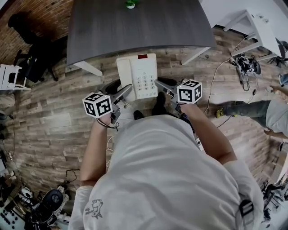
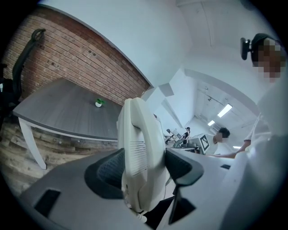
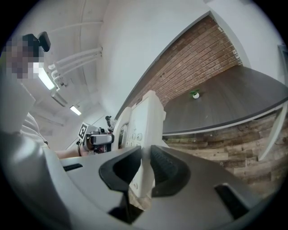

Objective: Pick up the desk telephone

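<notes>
Occlusion first: in the head view the near end of the desk telephone (image 1: 137, 75) is covered by the two grippers and by the person's pale shirt (image 1: 171, 179). The jaw pads cannot be made out there behind the marker cubes (image 1: 97, 104). Left gripper (image 2: 145, 164): jaws closed on the telephone's left side, ribbed black pads (image 2: 109, 173) pressing on either face of the handset (image 2: 137, 148). The handset is seen edge-on and blocks most of the body behind it. A short piece of coiled cord (image 2: 137, 216) shows below, its run cut off by the gripper's grey shell. Right gripper (image 3: 145, 164): jaws set narrow, clamped on the thin right edge of the telephone, so only a sliver of the keypad (image 3: 130, 134) is readable. Telephone is held in the air between both grippers, over the wood-plank floor (image 1: 58, 117), just in front of the near edge of the table (image 1: 135, 27) and not touching it. Materials: telephone is smooth cream plastic, rectangular with rounded corners, a slotted grille on the handset and a small red window (image 1: 142, 56) near its far end. Table top is dark grey wood grain on white legs. The wall (image 2: 76, 58) behind is red brick. A small green and white object (image 1: 130, 3) at the table's far side is cut by the frame edge and too small to identify.
</notes>
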Demonstrator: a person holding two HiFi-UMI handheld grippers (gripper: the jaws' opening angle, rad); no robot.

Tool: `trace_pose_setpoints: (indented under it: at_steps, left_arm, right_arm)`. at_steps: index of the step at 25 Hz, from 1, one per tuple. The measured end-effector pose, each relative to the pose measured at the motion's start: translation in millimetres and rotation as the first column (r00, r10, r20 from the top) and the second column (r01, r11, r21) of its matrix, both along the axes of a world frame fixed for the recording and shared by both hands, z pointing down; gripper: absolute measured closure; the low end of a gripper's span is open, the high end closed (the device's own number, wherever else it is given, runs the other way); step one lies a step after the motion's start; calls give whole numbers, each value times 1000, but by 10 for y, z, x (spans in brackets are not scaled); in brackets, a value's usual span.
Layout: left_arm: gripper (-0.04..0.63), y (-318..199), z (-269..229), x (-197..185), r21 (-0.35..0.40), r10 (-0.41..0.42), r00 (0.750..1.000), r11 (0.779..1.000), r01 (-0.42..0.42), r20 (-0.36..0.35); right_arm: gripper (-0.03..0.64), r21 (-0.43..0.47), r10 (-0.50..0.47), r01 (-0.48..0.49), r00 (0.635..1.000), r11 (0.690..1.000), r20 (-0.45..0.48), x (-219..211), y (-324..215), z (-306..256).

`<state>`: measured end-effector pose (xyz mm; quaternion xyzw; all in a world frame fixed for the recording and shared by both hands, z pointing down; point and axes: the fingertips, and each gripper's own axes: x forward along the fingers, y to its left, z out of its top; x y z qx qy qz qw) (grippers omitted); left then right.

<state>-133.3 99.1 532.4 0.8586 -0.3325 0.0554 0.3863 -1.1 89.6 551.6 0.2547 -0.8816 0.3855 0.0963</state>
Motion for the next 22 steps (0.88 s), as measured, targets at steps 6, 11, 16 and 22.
trace_pose_setpoints:
  at_steps: [6,11,16,22]
  left_arm:
    - [299,286,0,-145,8,8,1000,1000,-8,1]
    - [299,434,-22,-204,11,7,1000,1000,-7,-1]
    - [299,464,-75,-213,15,5,1000,1000,-5,-3]
    - [299,482,-120,-203,19,-6,1000,1000,6,-6]
  right_arm:
    - [546,4,17,-17,1000,1000,8,-145,311,12]
    - [546,11,20,-20,1000,1000,7,-199,464,-9]
    - [546,14,15,-15,1000,1000,12,-209,497,-70]
    - [546,18,3,-4,1000,1000,11,-195,499,-116]
